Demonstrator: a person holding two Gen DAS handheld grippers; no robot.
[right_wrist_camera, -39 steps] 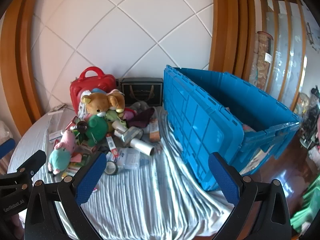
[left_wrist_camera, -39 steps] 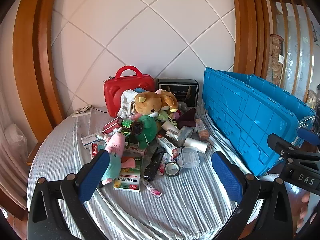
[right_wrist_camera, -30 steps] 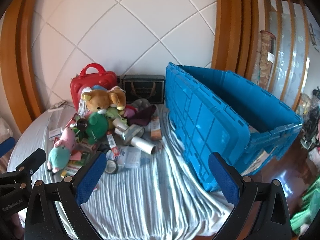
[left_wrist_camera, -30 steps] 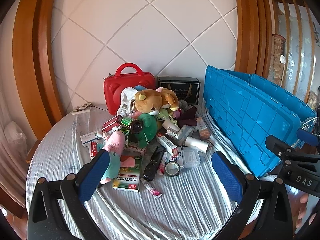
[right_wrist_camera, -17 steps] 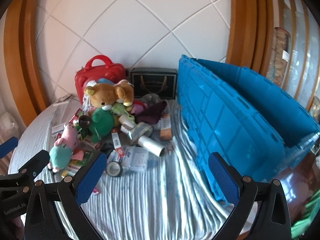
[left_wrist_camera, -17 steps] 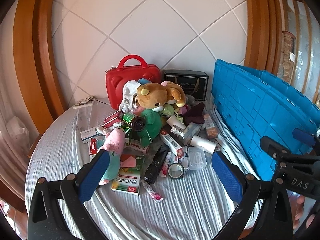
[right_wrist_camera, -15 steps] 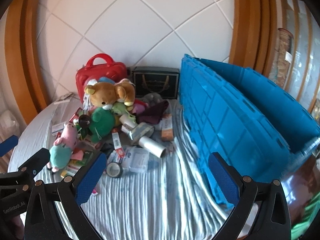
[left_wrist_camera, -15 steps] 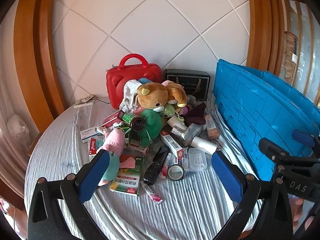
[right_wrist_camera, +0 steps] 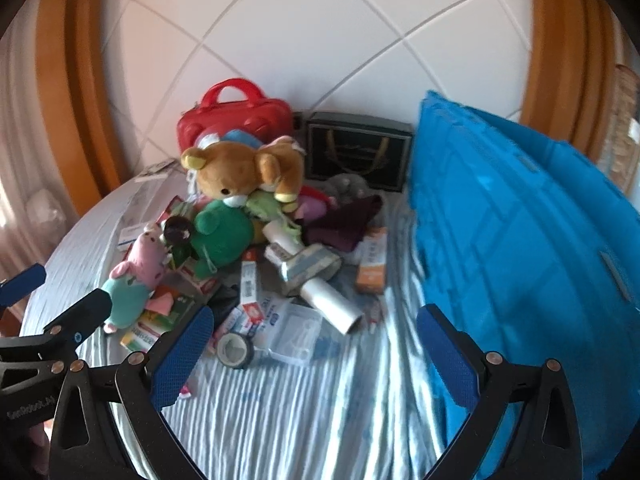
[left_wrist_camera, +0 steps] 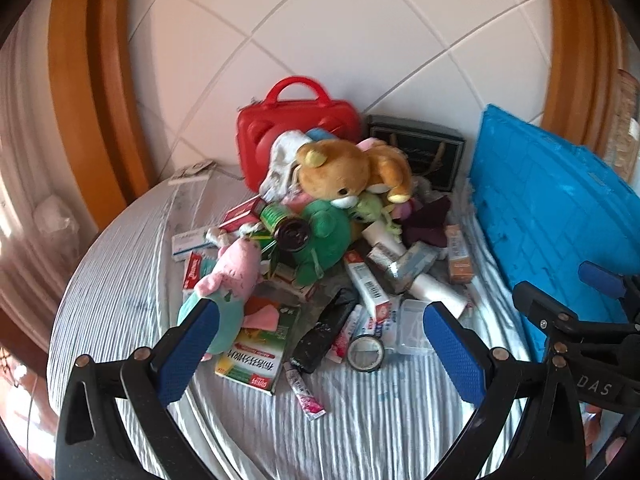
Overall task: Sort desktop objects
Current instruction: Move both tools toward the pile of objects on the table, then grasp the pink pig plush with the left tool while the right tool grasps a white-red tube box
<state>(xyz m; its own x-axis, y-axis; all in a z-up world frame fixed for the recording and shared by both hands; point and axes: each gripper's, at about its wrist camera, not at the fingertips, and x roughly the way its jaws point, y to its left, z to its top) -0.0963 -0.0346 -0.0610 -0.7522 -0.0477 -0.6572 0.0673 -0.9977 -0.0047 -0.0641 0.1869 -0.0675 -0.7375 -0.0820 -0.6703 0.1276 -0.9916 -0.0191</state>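
A heap of objects lies on the round table with a striped cloth [left_wrist_camera: 360, 432]: a brown teddy bear [left_wrist_camera: 344, 172], a green plush [left_wrist_camera: 328, 236], a pink plush pig [left_wrist_camera: 232, 268], a green medicine box [left_wrist_camera: 256, 352], a tape roll [left_wrist_camera: 365, 354], a white roll [right_wrist_camera: 330, 300], tubes and cartons. My left gripper [left_wrist_camera: 316, 344] hangs open above the near edge of the heap, holding nothing. My right gripper [right_wrist_camera: 316, 344] is open too, over the cloth near the tape roll [right_wrist_camera: 235, 348]. A large blue crate [right_wrist_camera: 520, 240] stands at the right.
A red case [left_wrist_camera: 296, 128] and a dark gift box [left_wrist_camera: 416, 148] stand against the tiled wall behind the heap. Wooden frames flank the wall. The right gripper's body [left_wrist_camera: 580, 340] shows at the left view's right edge. Bare cloth [right_wrist_camera: 300, 420] lies in front of the heap.
Both grippers have moved forward and lower toward the heap, which now looks larger. The right view has swung left, so less of the crate's inside shows. Nothing was picked up.
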